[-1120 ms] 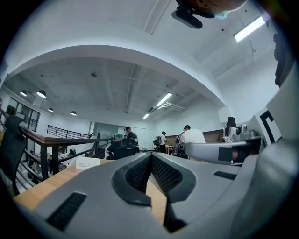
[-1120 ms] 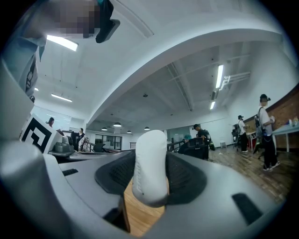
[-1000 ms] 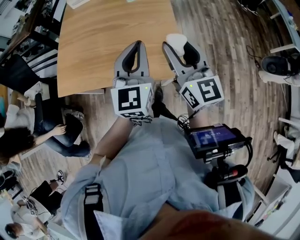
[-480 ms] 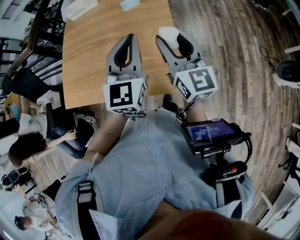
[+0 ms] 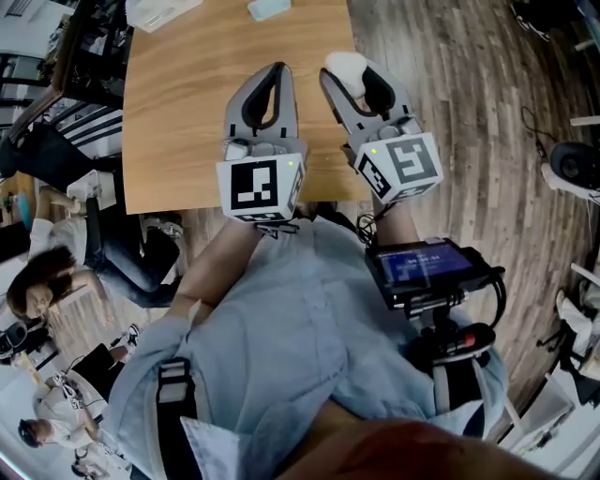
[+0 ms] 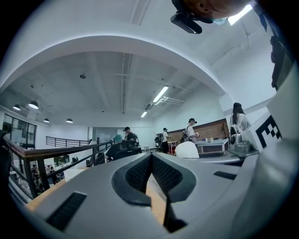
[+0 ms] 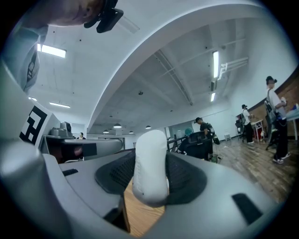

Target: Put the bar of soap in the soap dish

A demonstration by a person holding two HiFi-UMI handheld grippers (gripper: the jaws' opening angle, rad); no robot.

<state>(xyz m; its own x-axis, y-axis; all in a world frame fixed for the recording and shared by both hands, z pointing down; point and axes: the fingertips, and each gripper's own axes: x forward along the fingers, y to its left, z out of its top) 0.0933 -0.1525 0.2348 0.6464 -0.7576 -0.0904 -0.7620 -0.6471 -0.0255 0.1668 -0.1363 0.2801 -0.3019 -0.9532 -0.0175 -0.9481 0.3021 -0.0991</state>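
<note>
The white bar of soap (image 5: pixel 346 68) is pinched between the jaws of my right gripper (image 5: pixel 352 77), over the near right part of the wooden table (image 5: pixel 178 122). In the right gripper view the soap (image 7: pixel 150 165) stands on edge in the right gripper (image 7: pixel 150 175), filling the gap. My left gripper (image 5: pixel 270 75) hovers beside it to the left, shut and empty; its pads (image 6: pixel 140 173) meet in the left gripper view. A small pale blue object (image 5: pixel 270 8), possibly the soap dish, lies at the table's far edge.
A clear, whitish container (image 5: pixel 161 11) sits at the table's far left. Seated people (image 5: pixel 42 291) and chairs (image 5: pixel 47 150) are left of the table. Wooden floor (image 5: pixel 450 112) lies to the right. A handheld screen (image 5: pixel 424 265) hangs at my waist.
Both grippers have shifted slightly farther over the table, and the far edge with the blue object and the container has come into view. The soap has stayed clamped in the right gripper.
</note>
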